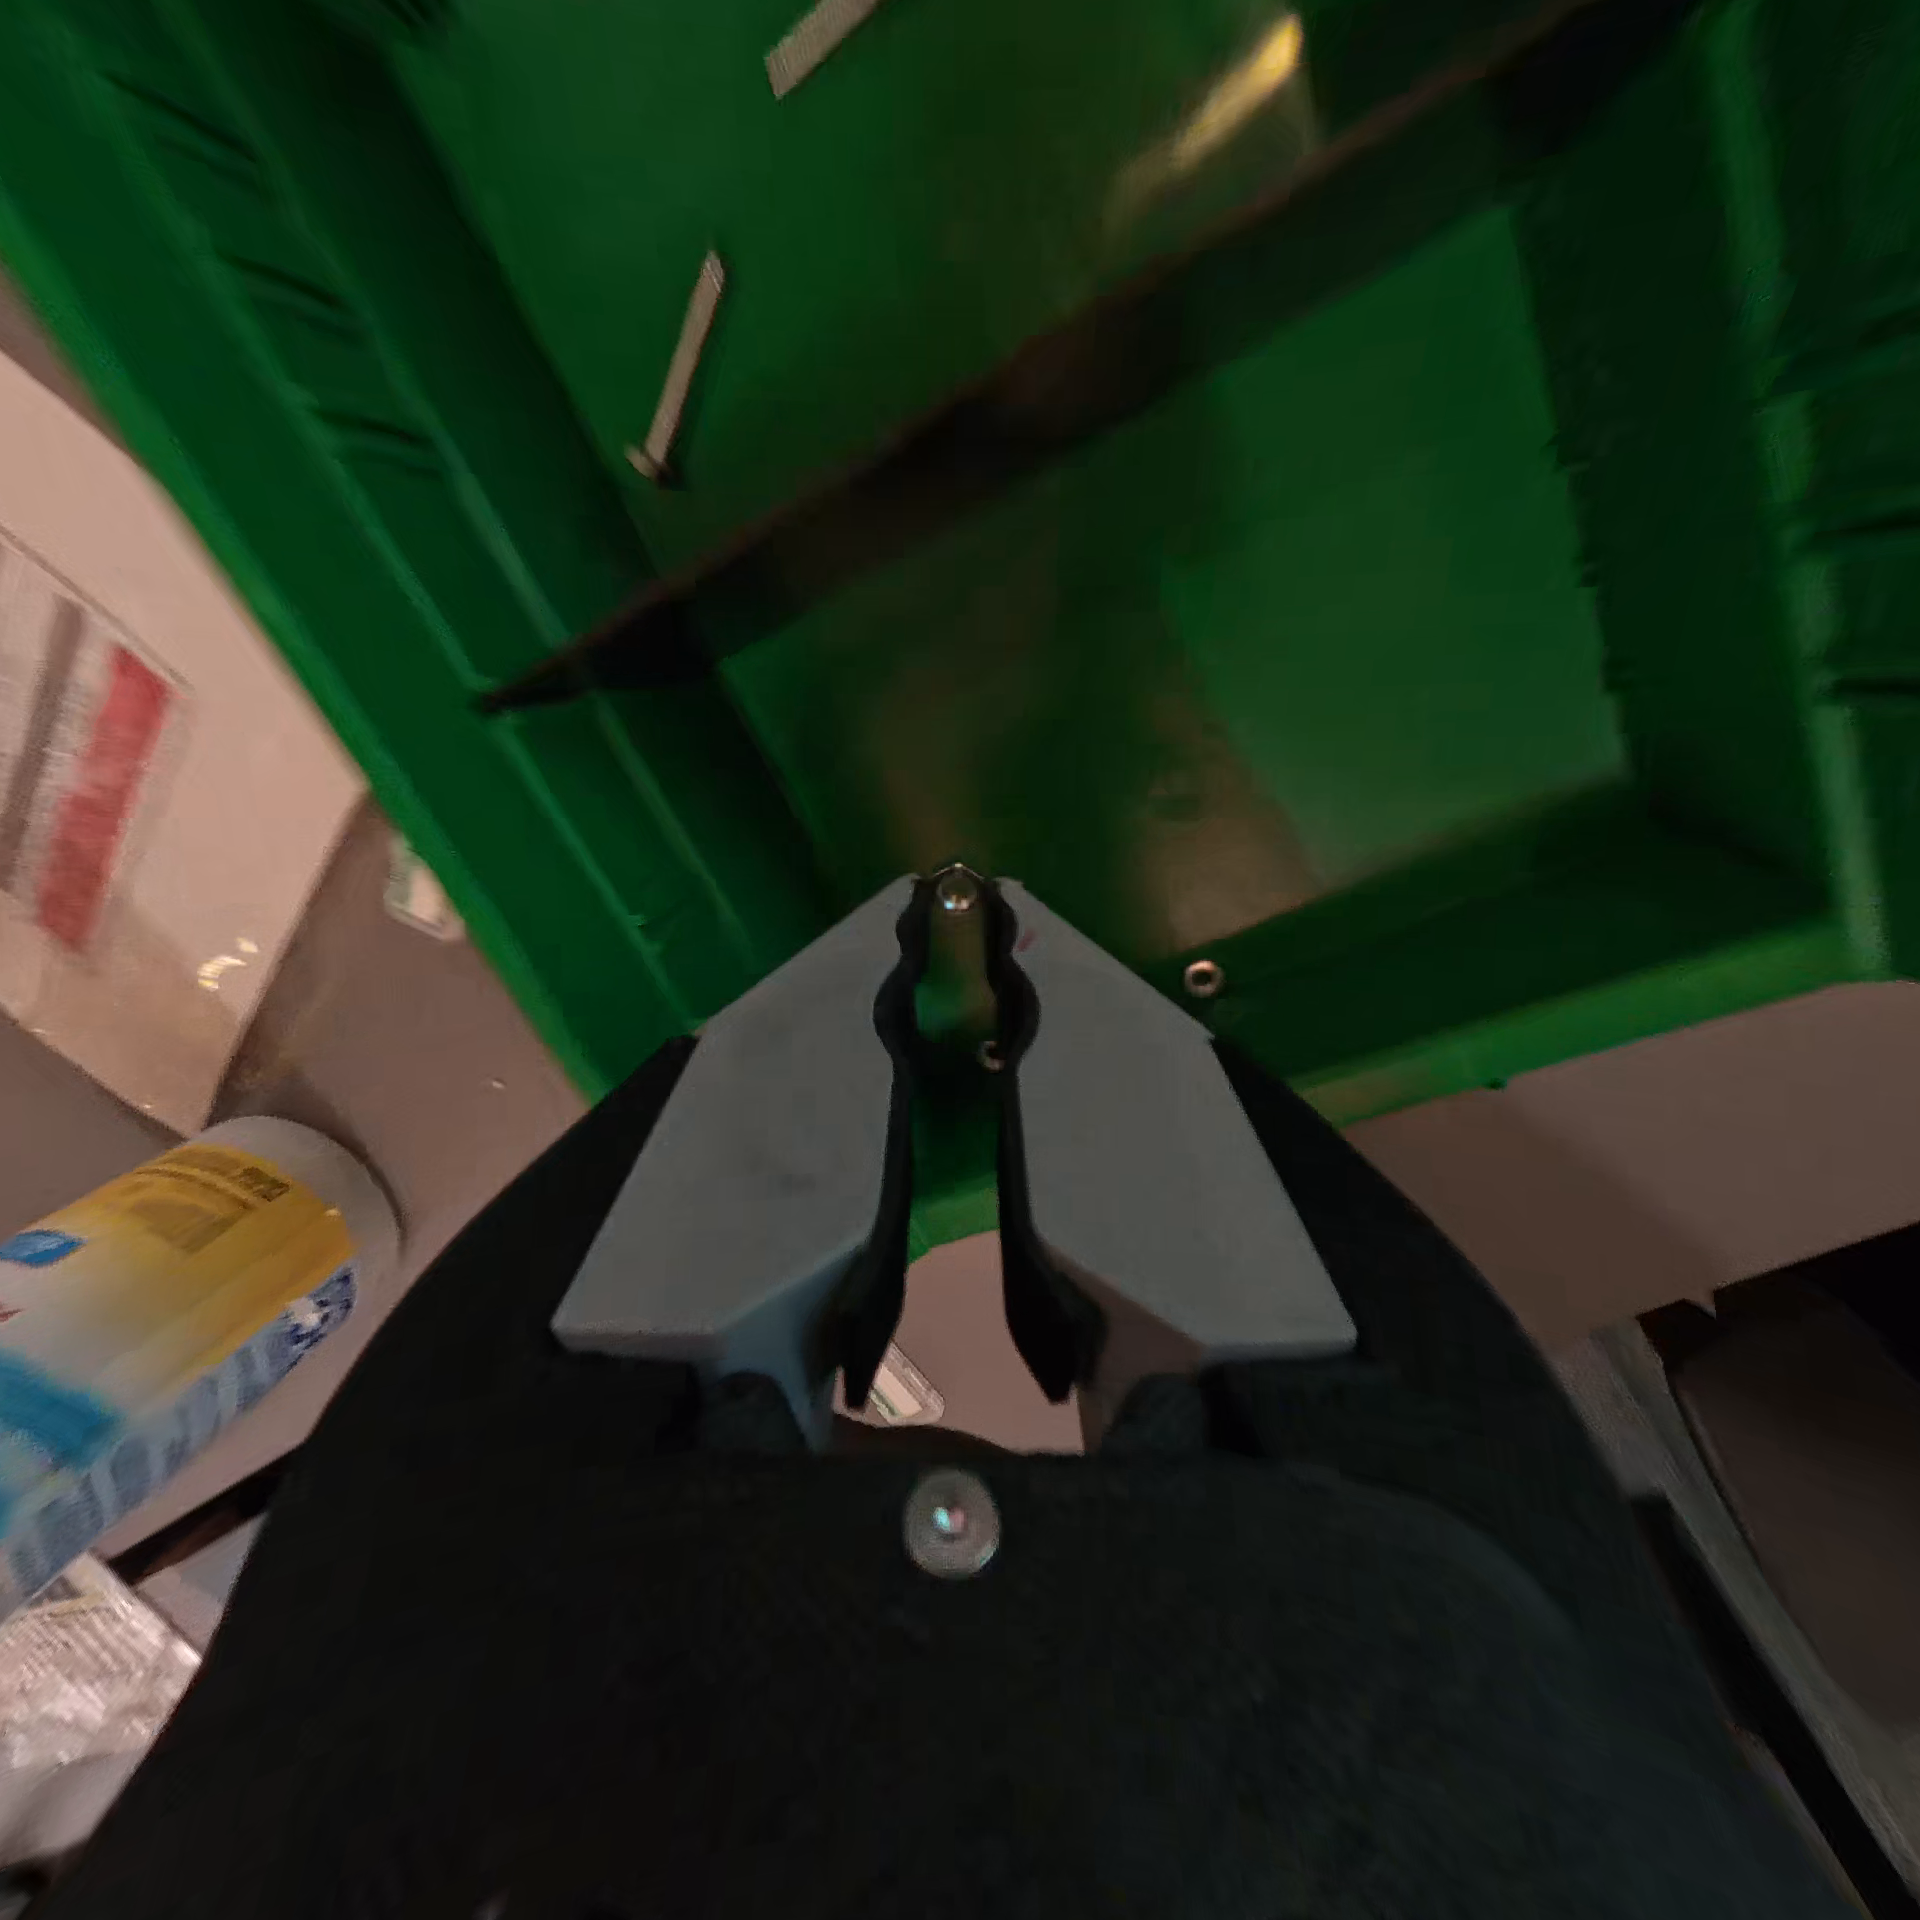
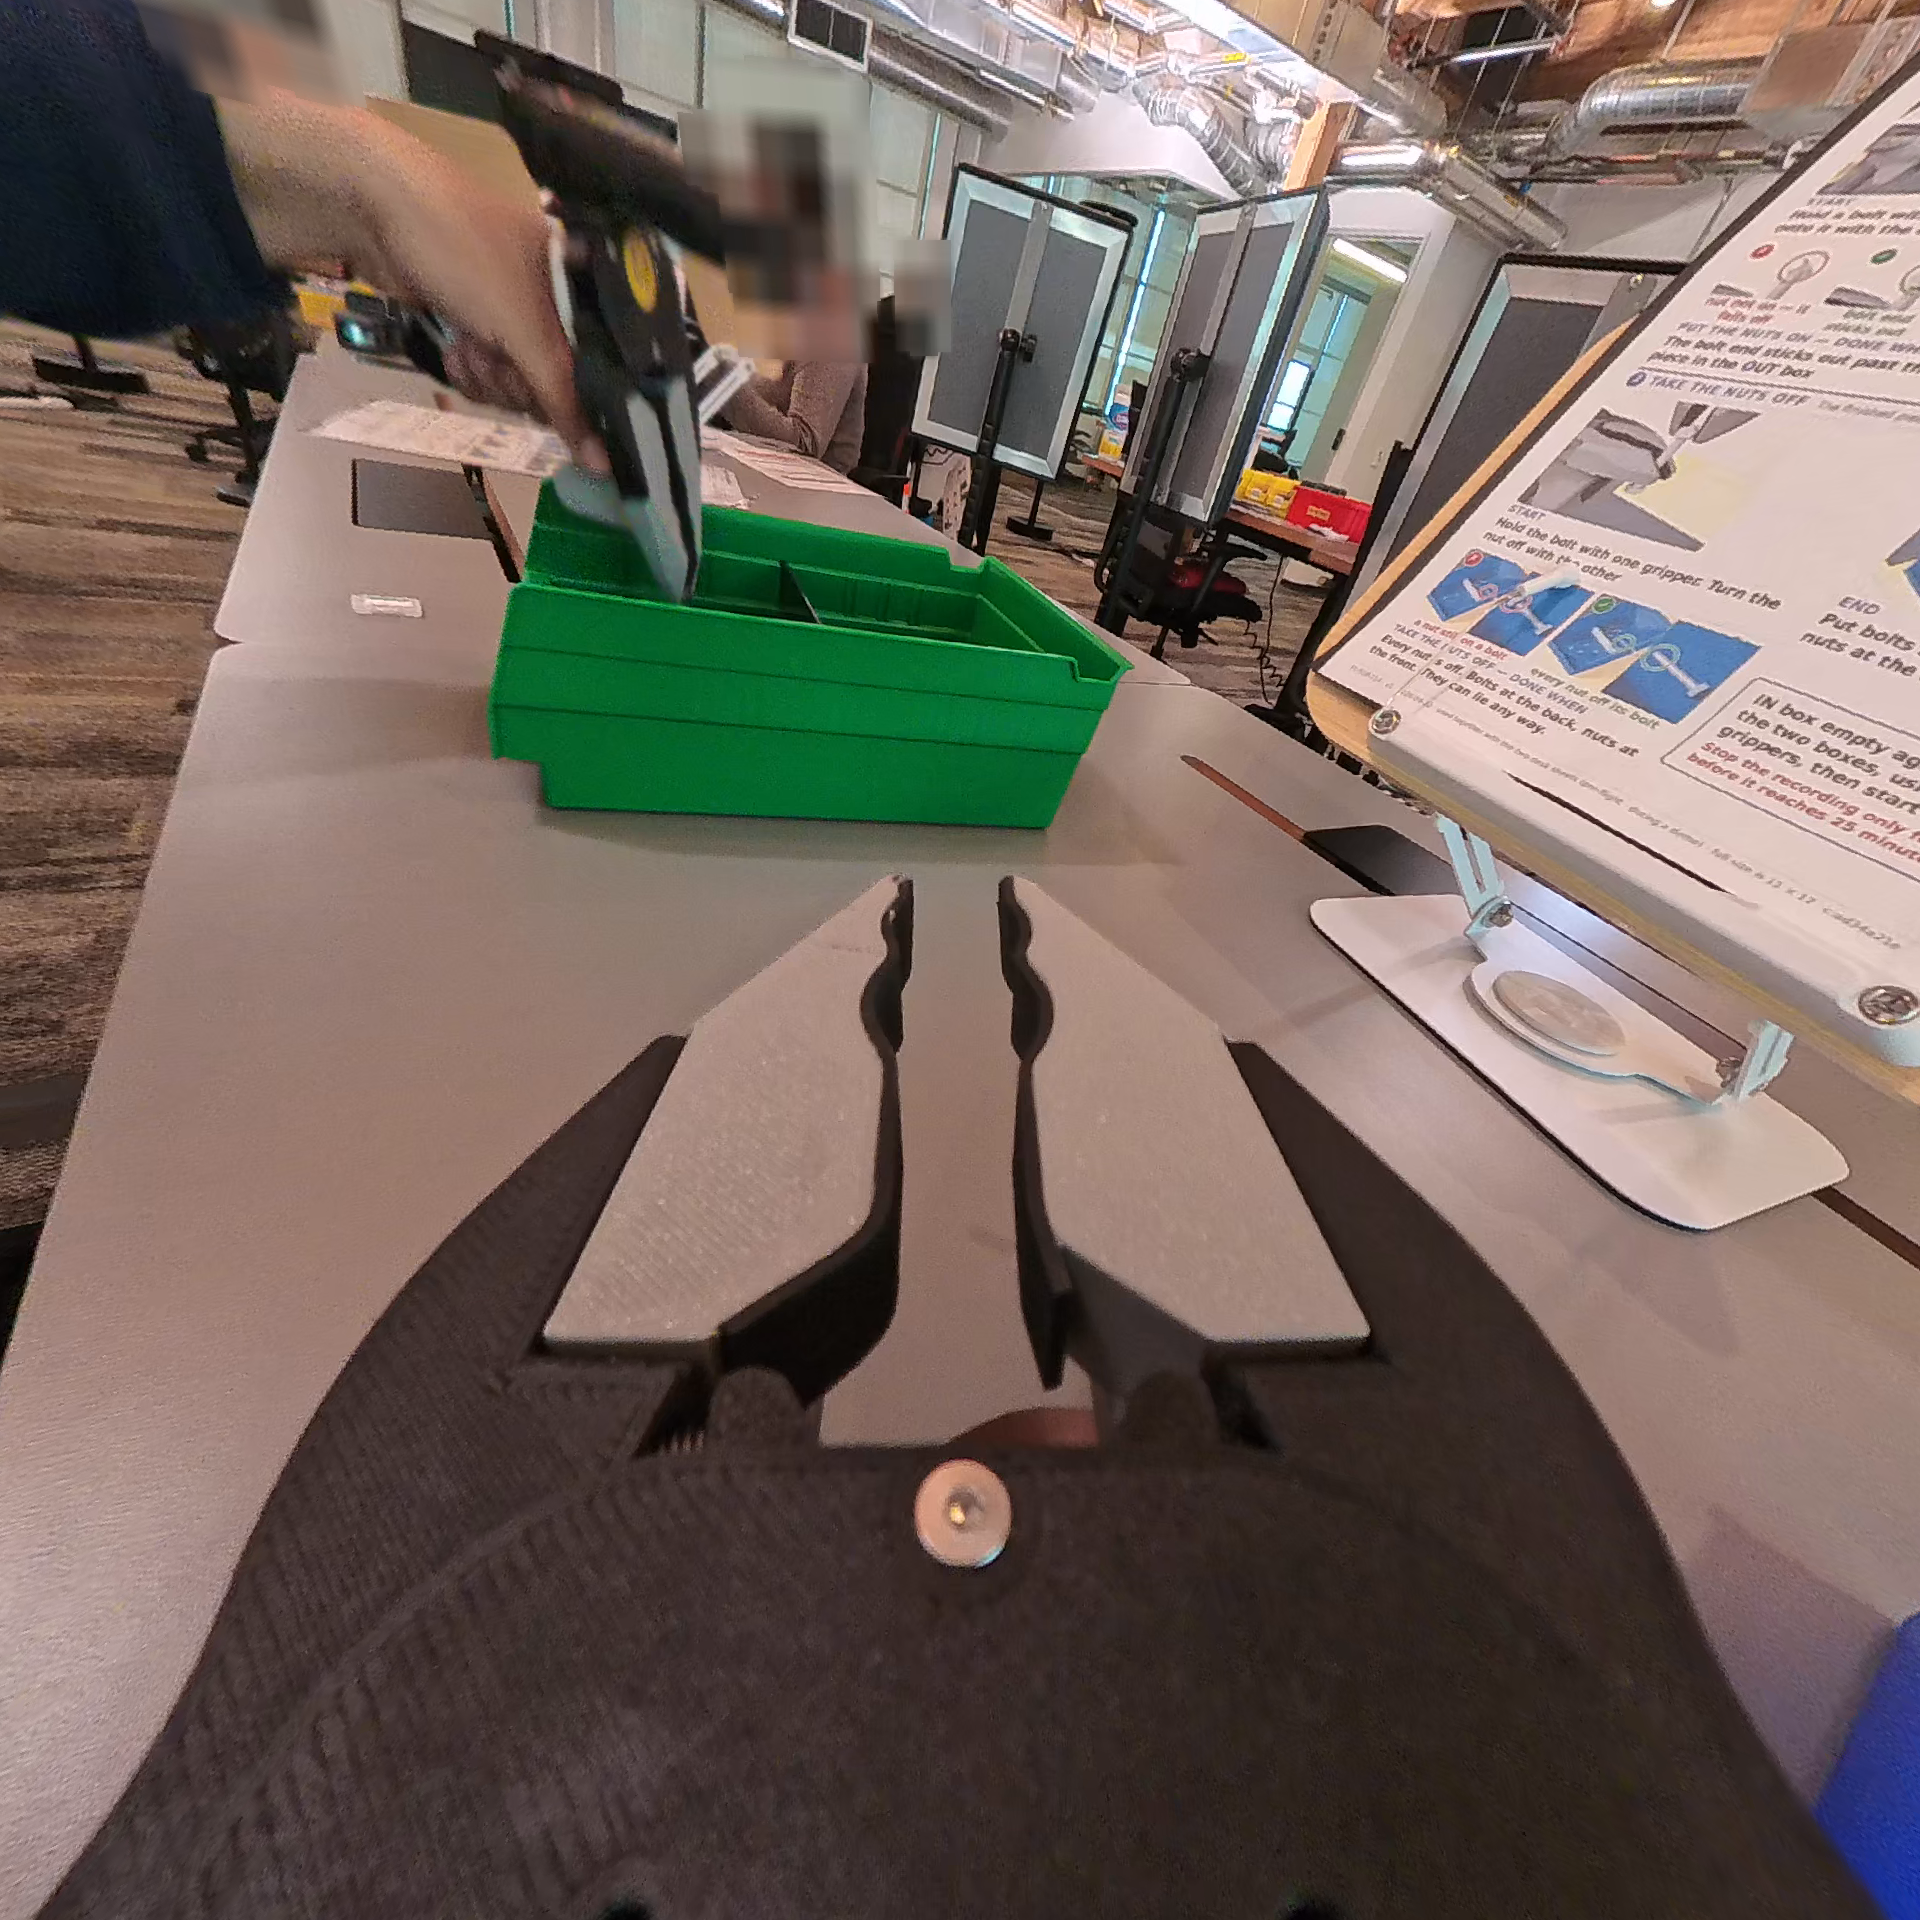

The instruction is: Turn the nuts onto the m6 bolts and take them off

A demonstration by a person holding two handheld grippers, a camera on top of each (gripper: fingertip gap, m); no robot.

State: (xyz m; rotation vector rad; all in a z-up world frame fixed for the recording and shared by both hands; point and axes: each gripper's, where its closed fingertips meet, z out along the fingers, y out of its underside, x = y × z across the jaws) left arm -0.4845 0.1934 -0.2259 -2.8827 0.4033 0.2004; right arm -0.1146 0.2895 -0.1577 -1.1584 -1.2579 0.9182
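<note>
1. We hold our left gripper (image 1: 954,894) over the green box (image 1: 1039,468). Its tips are pinching a small shiny bolt (image 1: 953,896), seen end-on.
2. In the right wrist view, our left gripper (image 2: 681,582) points down into the left part of the green box (image 2: 790,717), and a hand (image 2: 457,270) holds it.
3. A dark wall (image 1: 1039,405) splits the box into two parts.
4. Another bolt (image 1: 681,374) lies on the box floor in the far part, on the left. One more bolt (image 1: 821,42) lies at the far edge, partly cut off.
5. A small nut (image 1: 1202,977) lies in the near part, close to the front wall. A second nut (image 1: 989,1055) peeks out between our gripper's fingers.
6. Our right gripper (image 2: 956,894) hangs over the grey surface (image 2: 416,935), nearer to us than the box. Its fingers are spread a little and nothing is between them.
7. The surface is smooth and grey. A white stand (image 2: 1558,1070) sits on the right and holds up a tilted board with pictures and writing (image 2: 1662,520).
8. A can with a yellow and blue label (image 1: 156,1299) lies to the left of the box.
9. The room is big. Far off we see grey screens on stands (image 2: 1029,343), red and yellow bins (image 2: 1309,504), carpet (image 2: 94,571) and silver pipes on the ceiling (image 2: 1621,104).
</note>
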